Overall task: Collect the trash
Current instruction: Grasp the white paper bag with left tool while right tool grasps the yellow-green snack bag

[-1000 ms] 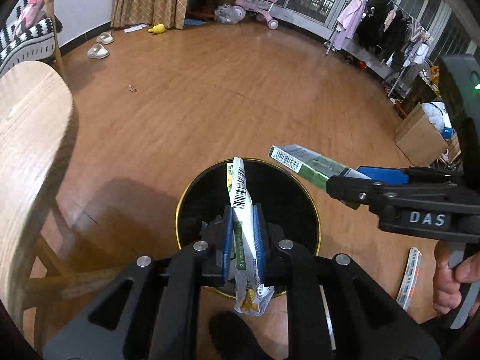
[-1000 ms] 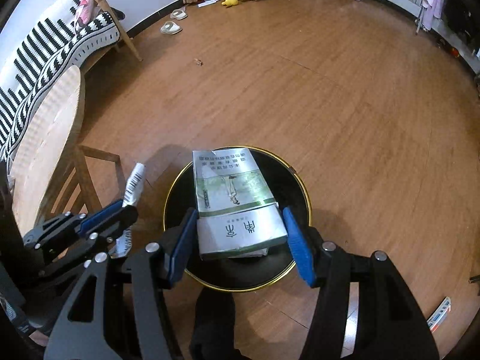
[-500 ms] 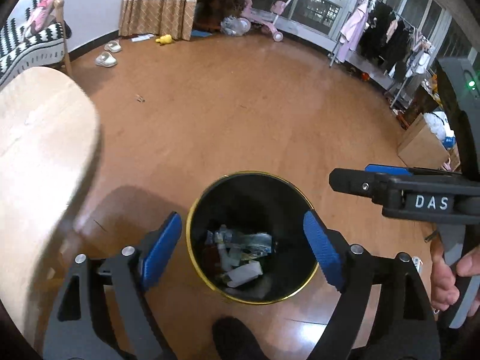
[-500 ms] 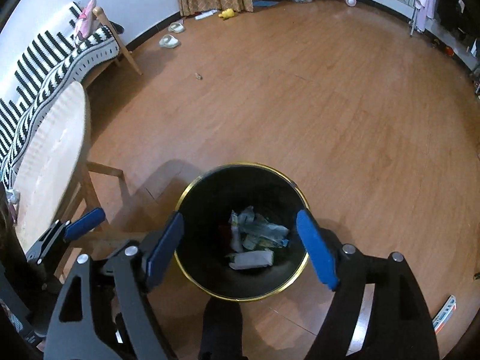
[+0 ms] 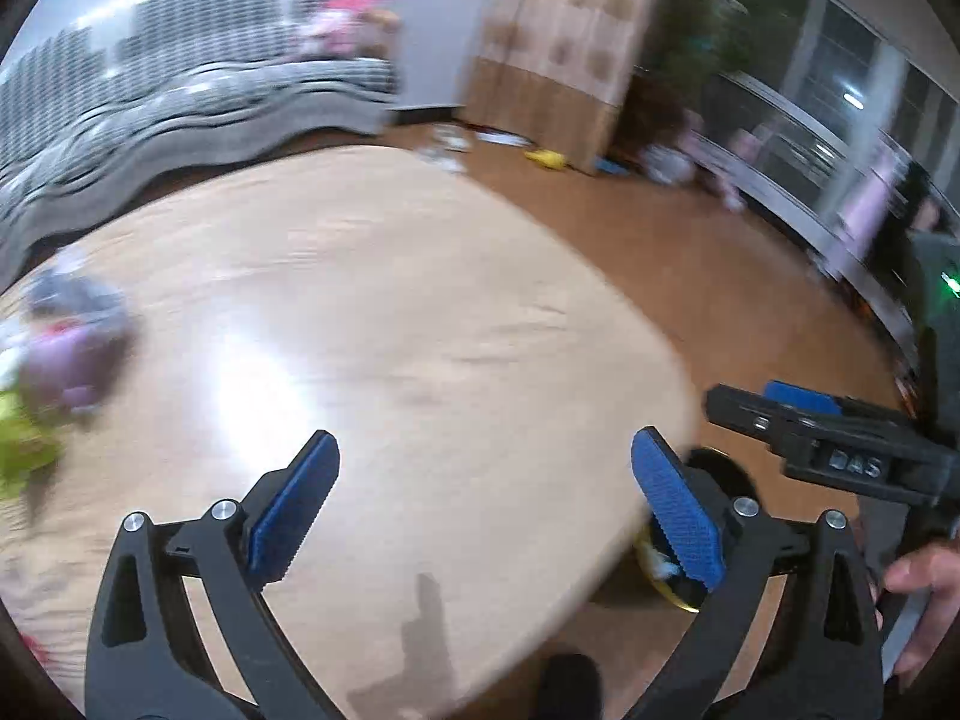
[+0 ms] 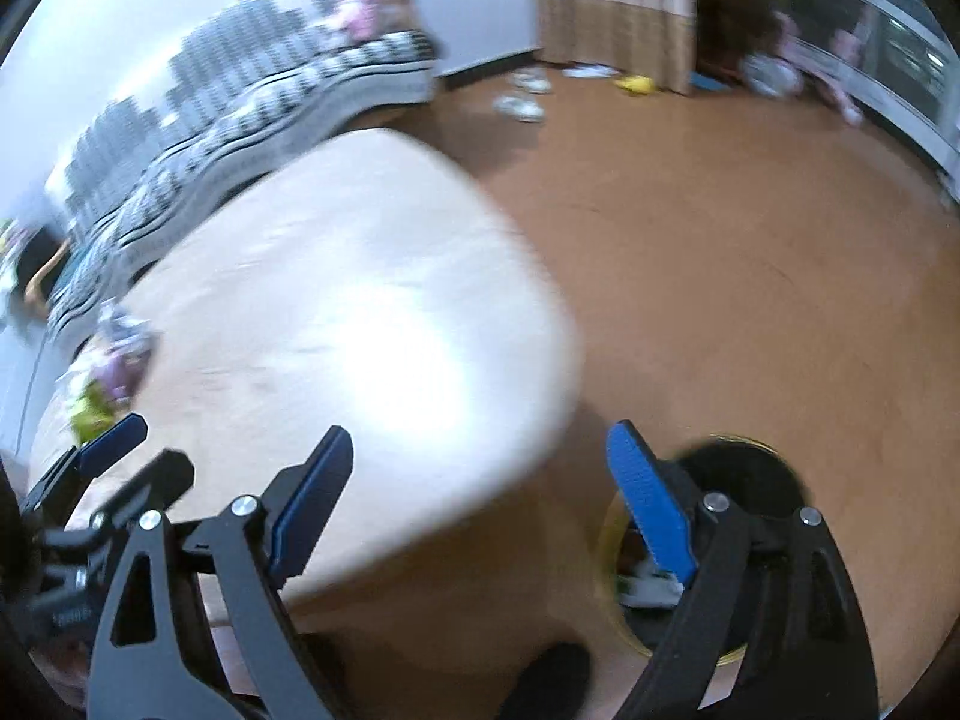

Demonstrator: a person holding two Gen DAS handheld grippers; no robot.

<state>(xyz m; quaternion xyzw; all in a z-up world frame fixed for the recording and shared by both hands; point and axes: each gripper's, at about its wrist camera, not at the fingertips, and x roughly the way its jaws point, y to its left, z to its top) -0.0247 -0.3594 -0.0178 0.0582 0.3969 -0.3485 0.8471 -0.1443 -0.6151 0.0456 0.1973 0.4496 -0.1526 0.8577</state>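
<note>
Both views are blurred by motion. My left gripper [image 5: 483, 495] hangs over the light wooden table [image 5: 372, 324], jaws still opening, nothing between them. My right gripper [image 6: 477, 495] is over the table's [image 6: 336, 312] right edge, jaws also opening and empty. The black bin with a gold rim [image 6: 741, 474] stands on the floor beside the table, partly behind my right finger, with trash inside; the left wrist view shows only a sliver of the bin [image 5: 723, 471]. A blurred heap of purple and green trash [image 5: 57, 360] lies at the table's far left, seen too as trash [image 6: 111, 375] in the right wrist view.
A black-and-white striped sofa [image 6: 252, 96] stands behind the table. Slippers [image 6: 519, 105] and a yellow toy [image 6: 636, 84] lie on the wooden floor near the curtain [image 6: 612, 6]. A hand [image 5: 924, 576] holds the right gripper at the left wrist view's right edge.
Both grippers opened over the bin and dropped the wrapper and the box into it. Both then swung up and left, from above the bin to above the table.
</note>
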